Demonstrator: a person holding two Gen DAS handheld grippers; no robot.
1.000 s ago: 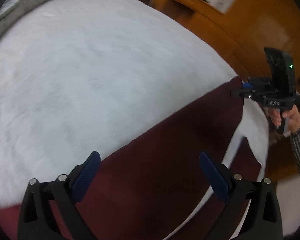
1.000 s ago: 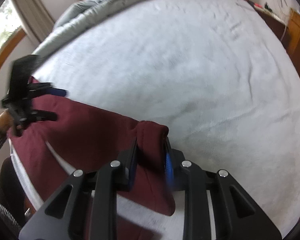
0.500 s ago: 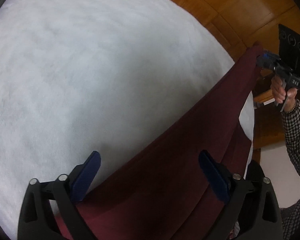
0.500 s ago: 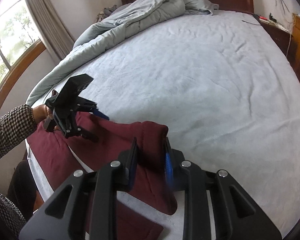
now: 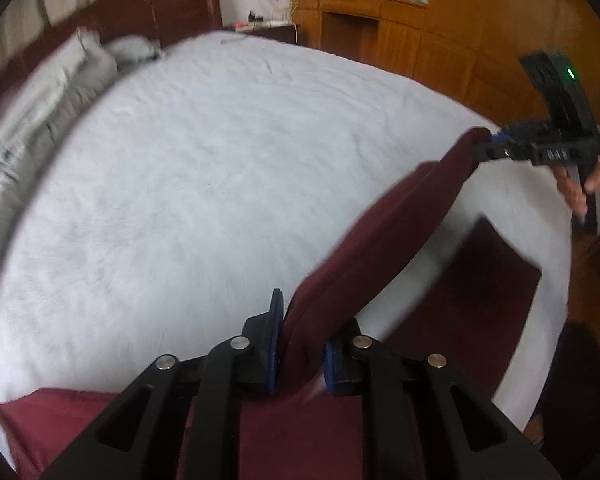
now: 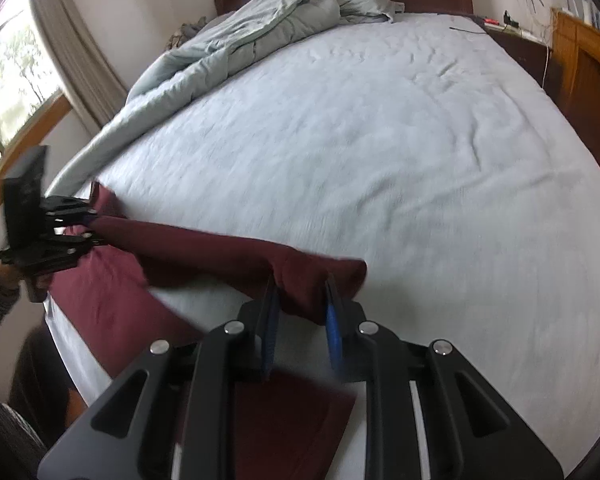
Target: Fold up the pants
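- The maroon pants [image 5: 380, 248] lay at the near edge of the bed [image 5: 220, 160], one long edge lifted clear of the pale sheet and the rest lying flat below.
- The left tongs [image 5: 300, 344] were clamped on one end of that raised edge, cloth bunched between the blue pads.
- The right tongs [image 6: 300, 320] were likewise closed on the other end, so the fabric hung between them as a slack band.
- To fold well, it seemed wise to draw the two grips gently apart until the edge ran straight, then carry both over at an even height.
- Lowering them together onto the flat half, edges matched, would likely avoid a skewed crease.
- The rumpled grey duvet [image 6: 240, 36] sat well apart at the headboard.
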